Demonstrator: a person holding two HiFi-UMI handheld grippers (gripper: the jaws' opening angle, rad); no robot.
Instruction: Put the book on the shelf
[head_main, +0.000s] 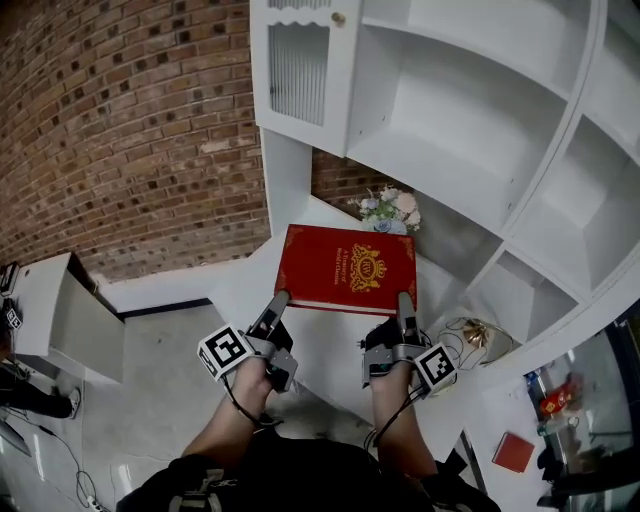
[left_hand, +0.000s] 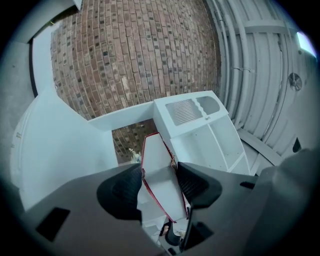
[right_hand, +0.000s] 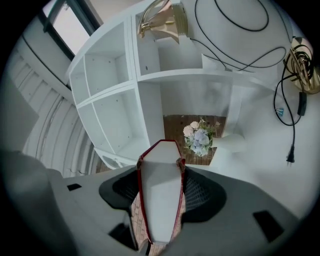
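Observation:
A red hardcover book (head_main: 348, 268) with a gold crest is held flat in the air before the white shelf unit (head_main: 470, 120). My left gripper (head_main: 277, 303) is shut on its near left corner, my right gripper (head_main: 405, 303) is shut on its near right corner. In the left gripper view the book's white page edge (left_hand: 161, 182) runs between the pads, red covers on both sides. The right gripper view shows the same page edge (right_hand: 161, 192) clamped between its pads, pointing at the shelf compartments (right_hand: 112, 115).
A bunch of pale flowers (head_main: 392, 211) stands on the lower shelf just beyond the book. A gold lamp with black cable (head_main: 476, 335) lies on the white surface at right. A brick wall (head_main: 120, 130) is on the left, a white cabinet (head_main: 55, 315) below it.

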